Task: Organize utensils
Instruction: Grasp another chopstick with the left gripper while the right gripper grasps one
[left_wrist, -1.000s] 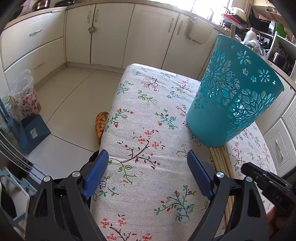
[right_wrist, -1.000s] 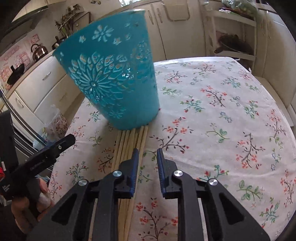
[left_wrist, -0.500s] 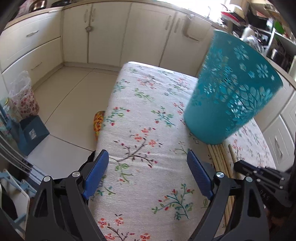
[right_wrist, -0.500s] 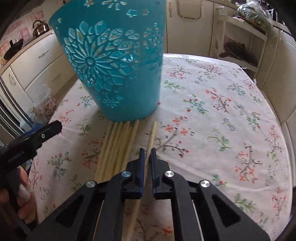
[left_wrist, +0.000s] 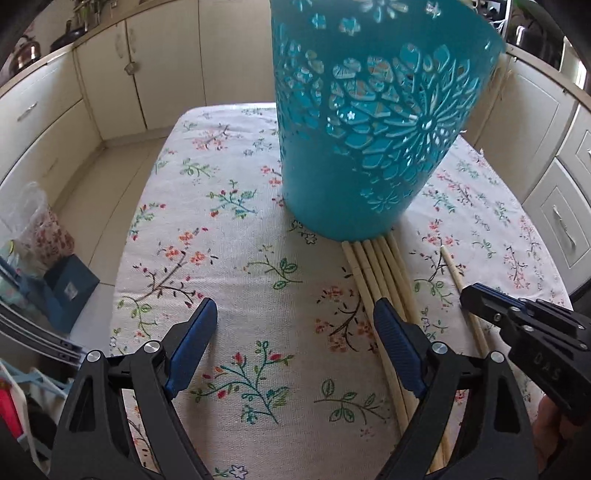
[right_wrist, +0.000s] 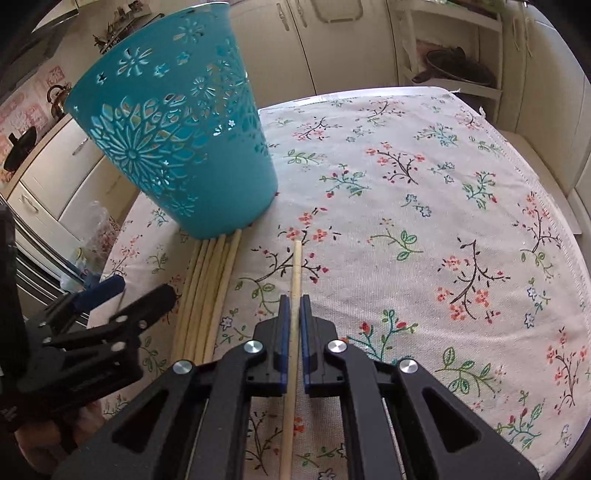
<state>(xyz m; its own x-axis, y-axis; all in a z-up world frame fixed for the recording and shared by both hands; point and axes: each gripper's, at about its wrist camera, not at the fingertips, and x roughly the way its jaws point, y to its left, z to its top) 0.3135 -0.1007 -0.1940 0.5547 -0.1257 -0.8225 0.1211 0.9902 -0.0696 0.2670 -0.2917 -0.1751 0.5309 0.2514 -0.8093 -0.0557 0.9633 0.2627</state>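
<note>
A teal cut-out plastic basket (left_wrist: 369, 122) stands upright on the floral tablecloth; it also shows in the right wrist view (right_wrist: 181, 147). Several pale wooden sticks (left_wrist: 380, 269) lie side by side in front of it, their far ends against its base; they also show in the right wrist view (right_wrist: 207, 291). My right gripper (right_wrist: 294, 299) is shut on one wooden stick (right_wrist: 296, 266), drawn apart to the right of the bundle. My left gripper (left_wrist: 295, 317) is open and empty, low over the cloth just left of the bundle.
The table (right_wrist: 443, 206) carries a floral cloth and drops off at its left edge (left_wrist: 125, 258) to a tiled floor. Cream cabinets (left_wrist: 110, 74) ring the room. A blue box (left_wrist: 66, 291) and a bag (left_wrist: 40, 229) sit on the floor to the left.
My right gripper closed on one stick and pulled it away from the bundle to the right. My left gripper swung right, closer to the basket and bundle, still open.
</note>
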